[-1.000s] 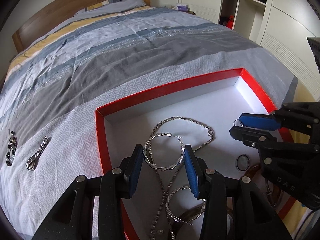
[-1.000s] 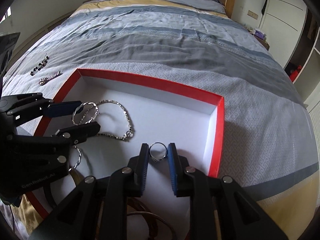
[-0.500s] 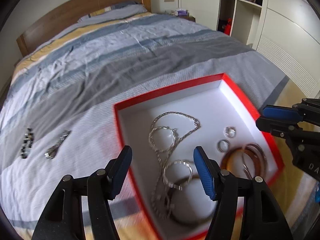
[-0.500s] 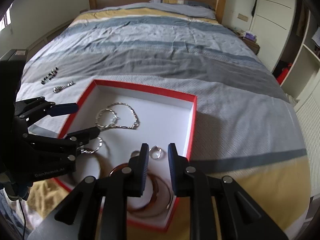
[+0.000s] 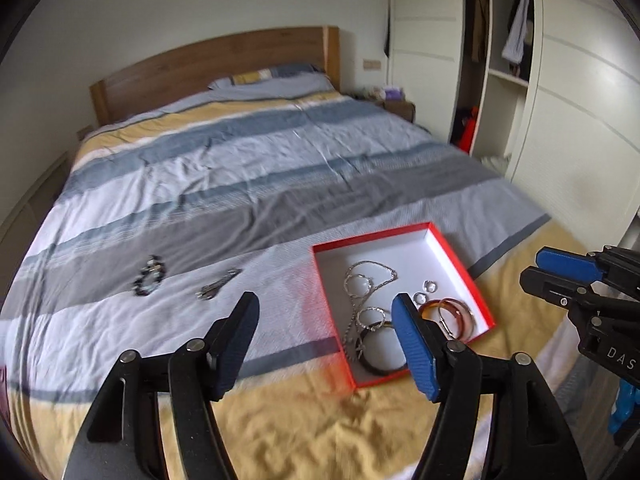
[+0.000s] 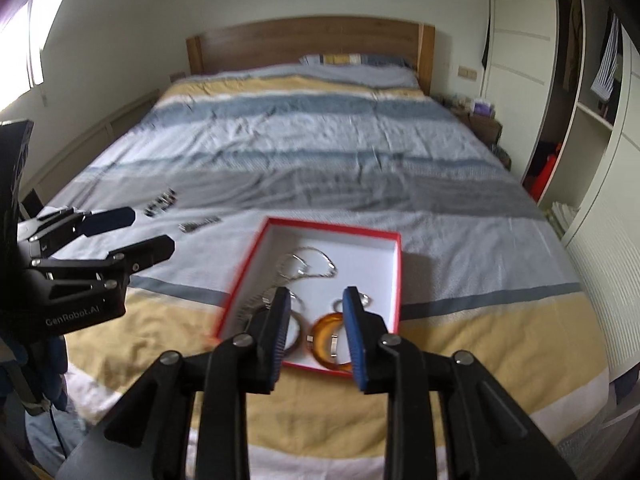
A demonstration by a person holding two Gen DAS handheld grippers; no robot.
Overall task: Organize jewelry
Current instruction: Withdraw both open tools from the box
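A red box (image 5: 456,258) with a white inside lies on the bed near its foot; it also shows in the right wrist view (image 6: 394,240). In it lie a silver chain (image 5: 372,272), hoop earrings (image 5: 370,316), small rings (image 5: 430,287) and amber bangles (image 5: 456,312). A dark bead bracelet (image 5: 150,276) and a silver clasp piece (image 5: 218,285) lie on the cover left of the box. My left gripper (image 5: 326,312) is open and empty, well above the bed. My right gripper (image 6: 316,300) is open and empty, above the box's near edge.
The striped bed cover (image 5: 240,168) fills the view up to a wooden headboard (image 5: 216,64). White wardrobes (image 5: 560,100) with an open shelf bay stand on the right. A nightstand (image 6: 484,120) is beside the bed.
Both grippers have pulled back and up from the box, which now looks small and far. The left jaws have opened wider. The right jaws have opened too, off the small ring.
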